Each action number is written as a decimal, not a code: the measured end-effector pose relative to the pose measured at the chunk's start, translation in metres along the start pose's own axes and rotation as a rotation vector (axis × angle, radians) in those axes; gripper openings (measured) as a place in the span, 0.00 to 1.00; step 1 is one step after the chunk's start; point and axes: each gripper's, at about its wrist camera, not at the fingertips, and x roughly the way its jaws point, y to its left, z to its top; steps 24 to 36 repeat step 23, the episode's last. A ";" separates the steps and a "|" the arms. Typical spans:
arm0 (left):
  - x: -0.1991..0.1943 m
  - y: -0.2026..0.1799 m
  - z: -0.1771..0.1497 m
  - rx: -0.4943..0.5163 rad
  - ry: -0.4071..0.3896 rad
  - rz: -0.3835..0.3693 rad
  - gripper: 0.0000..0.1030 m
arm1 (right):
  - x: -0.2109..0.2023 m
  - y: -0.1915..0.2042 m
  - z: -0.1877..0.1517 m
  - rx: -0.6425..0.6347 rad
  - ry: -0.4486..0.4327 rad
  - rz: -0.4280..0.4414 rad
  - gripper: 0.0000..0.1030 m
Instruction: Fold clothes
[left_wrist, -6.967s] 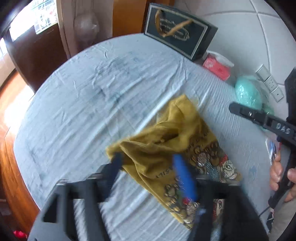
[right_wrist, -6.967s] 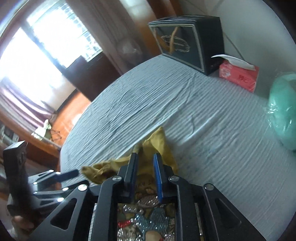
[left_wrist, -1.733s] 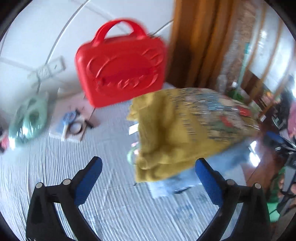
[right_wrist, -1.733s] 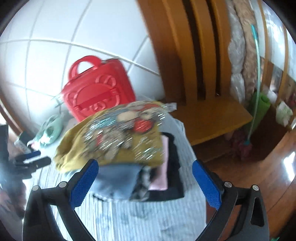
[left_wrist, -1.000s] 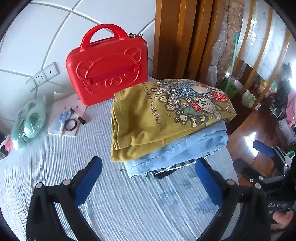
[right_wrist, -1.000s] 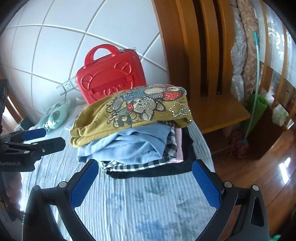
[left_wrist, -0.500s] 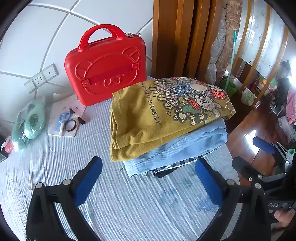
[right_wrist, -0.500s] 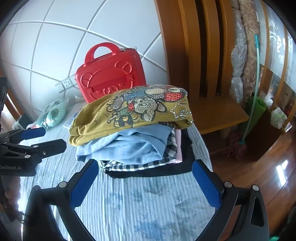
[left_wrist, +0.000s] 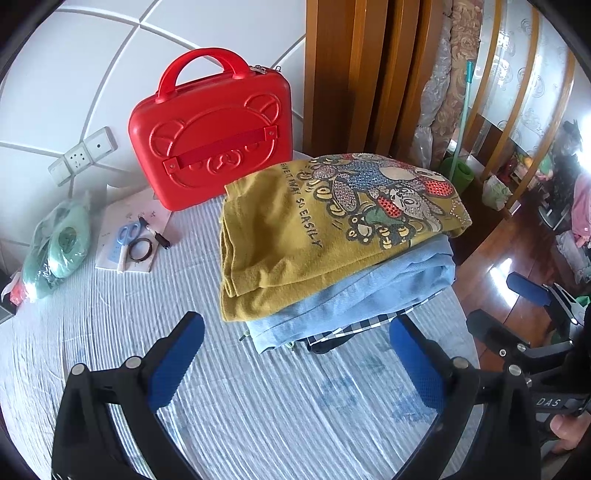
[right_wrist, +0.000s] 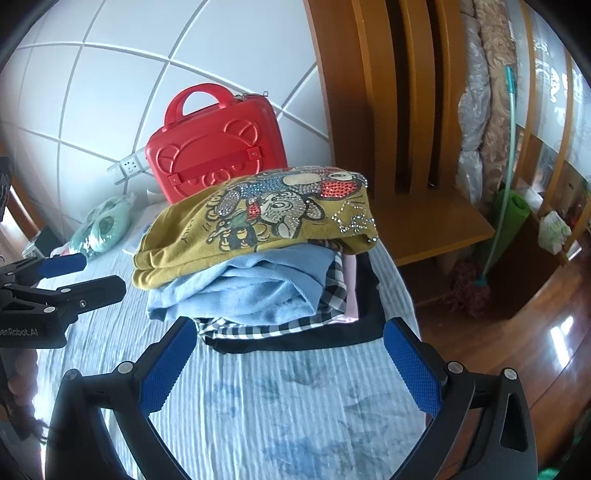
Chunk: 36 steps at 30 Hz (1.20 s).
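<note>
A folded mustard-yellow shirt (left_wrist: 314, 236) with a sequinned cartoon print lies on top of a stack of folded clothes; it also shows in the right wrist view (right_wrist: 258, 225). Under it are a light blue garment (left_wrist: 354, 295), a checked one (right_wrist: 273, 325) and a black one (right_wrist: 332, 339). My left gripper (left_wrist: 295, 339) is open and empty, just short of the stack's near edge. My right gripper (right_wrist: 291, 347) is open and empty in front of the stack. Each gripper shows in the other's view, the left (right_wrist: 77, 280) and the right (left_wrist: 517, 302).
A red bear-face case (left_wrist: 210, 136) stands behind the stack against the white tiled wall. A green bag (left_wrist: 55, 247) and a notebook with scissors (left_wrist: 129, 236) lie to the left. The blue-striped bed cover (left_wrist: 277, 406) ends at the right, above a wooden floor (right_wrist: 535, 332).
Seven seconds ago both grippers were handling the yellow shirt on the bed. It now rests on the stack and both grippers are open. In the last second both views barely shifted.
</note>
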 end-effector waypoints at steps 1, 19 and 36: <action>0.000 0.000 0.000 0.000 0.000 0.000 0.99 | 0.000 0.000 0.000 -0.001 0.000 0.000 1.00; -0.001 -0.001 -0.005 0.011 0.001 -0.004 0.99 | -0.002 0.004 0.002 -0.014 -0.004 -0.003 1.00; -0.001 0.000 -0.004 0.010 -0.005 -0.002 0.99 | -0.001 0.005 0.002 -0.018 0.001 -0.004 1.00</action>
